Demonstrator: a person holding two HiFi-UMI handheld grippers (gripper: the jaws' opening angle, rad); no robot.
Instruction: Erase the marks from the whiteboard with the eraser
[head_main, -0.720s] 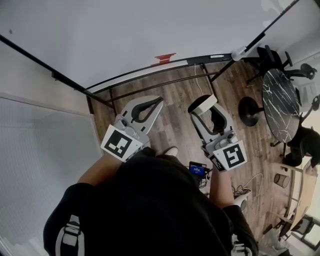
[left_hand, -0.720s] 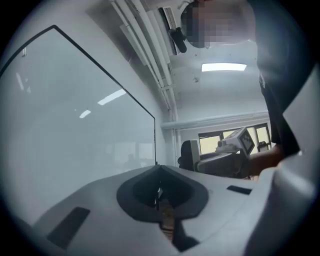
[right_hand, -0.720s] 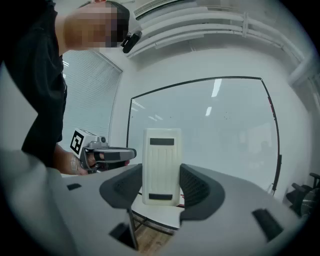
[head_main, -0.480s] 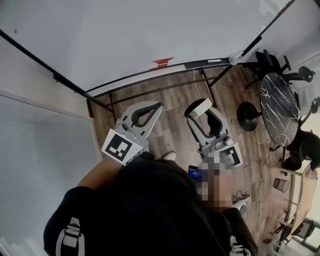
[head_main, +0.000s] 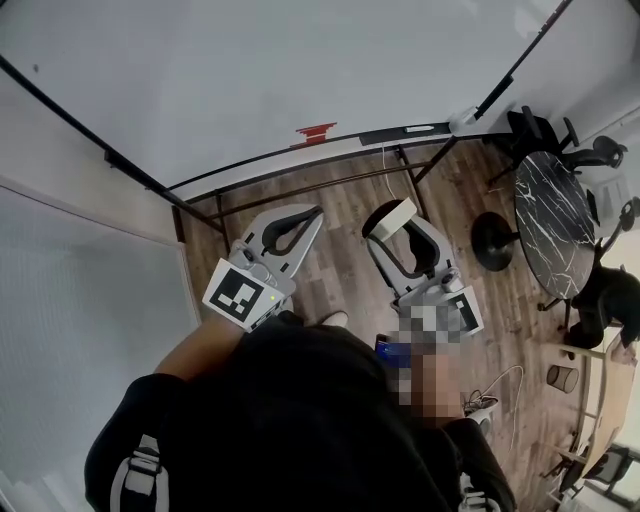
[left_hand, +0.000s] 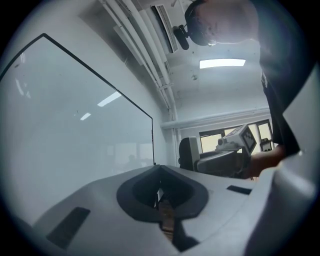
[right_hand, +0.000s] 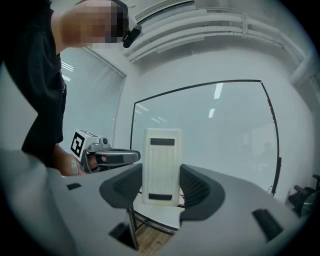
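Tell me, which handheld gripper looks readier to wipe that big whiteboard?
The right gripper: its jaws clamp the white ribbed rectangular eraser, which faces the large black-framed whiteboard. The left gripper has its jaws together, holding nothing.

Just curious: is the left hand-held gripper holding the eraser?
No, the eraser sits clamped in the right hand-held gripper.

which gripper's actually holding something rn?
The right gripper: its jaws clamp the white eraser. The left gripper has its jaws together with nothing between them.
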